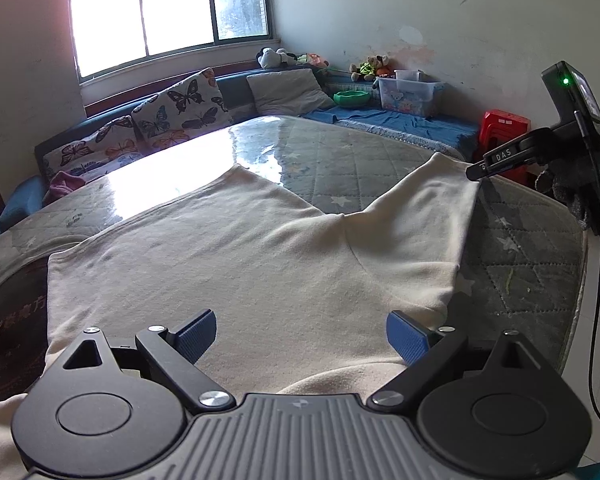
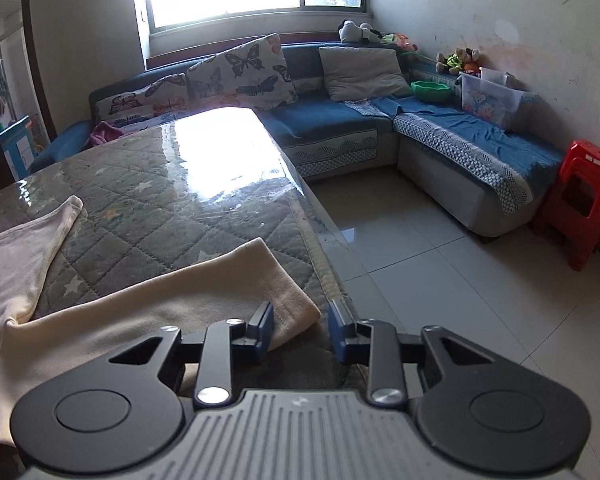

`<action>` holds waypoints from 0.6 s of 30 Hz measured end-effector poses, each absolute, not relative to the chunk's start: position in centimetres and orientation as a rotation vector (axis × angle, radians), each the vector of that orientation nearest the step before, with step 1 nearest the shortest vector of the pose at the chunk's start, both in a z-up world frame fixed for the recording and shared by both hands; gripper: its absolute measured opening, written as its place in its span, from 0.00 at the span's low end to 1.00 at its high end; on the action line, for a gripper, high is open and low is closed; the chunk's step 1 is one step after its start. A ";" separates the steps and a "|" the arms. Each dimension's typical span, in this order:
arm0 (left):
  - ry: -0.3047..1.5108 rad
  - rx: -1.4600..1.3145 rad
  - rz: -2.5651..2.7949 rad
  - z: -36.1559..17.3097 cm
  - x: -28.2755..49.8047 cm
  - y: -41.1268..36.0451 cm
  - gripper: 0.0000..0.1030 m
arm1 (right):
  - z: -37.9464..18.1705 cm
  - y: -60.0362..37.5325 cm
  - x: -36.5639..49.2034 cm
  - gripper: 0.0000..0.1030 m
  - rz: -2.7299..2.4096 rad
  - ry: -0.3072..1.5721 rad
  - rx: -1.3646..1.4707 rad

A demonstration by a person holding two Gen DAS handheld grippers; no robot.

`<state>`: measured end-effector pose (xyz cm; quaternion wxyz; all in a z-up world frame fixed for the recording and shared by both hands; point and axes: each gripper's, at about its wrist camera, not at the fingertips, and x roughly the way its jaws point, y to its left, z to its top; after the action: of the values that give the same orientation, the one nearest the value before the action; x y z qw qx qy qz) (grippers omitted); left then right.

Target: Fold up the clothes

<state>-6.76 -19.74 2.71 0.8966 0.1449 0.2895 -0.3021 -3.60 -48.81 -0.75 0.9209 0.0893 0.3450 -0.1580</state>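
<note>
Cream garment: a cream-coloured knit cotton garment (image 1: 236, 264) lies spread flat on the table, its two long ends pointing away toward the sofa.
Surface: a grey quilted star-print table cover under a clear glossy sheet (image 2: 148, 200); the sheen suggests a slippery top.
Near end: one cream hemmed end of the garment (image 2: 276, 292) lies at the table's right edge, close to the drop to the tiled floor (image 2: 440, 280).
Left claw: the left gripper (image 1: 300, 336) hovers over the near part of the garment, blue pads spread wide, nothing between them; released.
Right claw: the right gripper (image 2: 300, 334) has its blue pads (image 2: 266, 330) partly drawn in around the corner of the hemmed end. A gap shows on the right side, so I judge it not yet clenched on cloth.
Risk, thin bite: only the corner sits between the pads; if they close there, the fabric may slip out on the lift.
Risk, dragging: on the glossy sheet, a pull on one end may slide the whole garment and wrinkle it, since the left claw pins nothing.
Risk, edge: a missed grasp could nudge the end off the table.
</note>
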 end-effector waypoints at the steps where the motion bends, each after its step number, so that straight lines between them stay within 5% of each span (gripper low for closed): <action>1: 0.599 0.300 -0.626 2.7 -6.8 -19.8 0.91 | -0.8 -48.7 -3.5 0.12 -0.321 0.707 0.185; 18: 0.598 0.316 -0.657 2.5 -6.5 -21.7 0.91 | 4.9 -49.0 -4.6 0.04 -0.222 0.543 0.266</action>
<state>-6.51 -21.69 2.49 0.8909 0.1520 0.2882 -0.3165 -4.61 -49.04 4.87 0.9486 0.1305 0.2669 -0.1091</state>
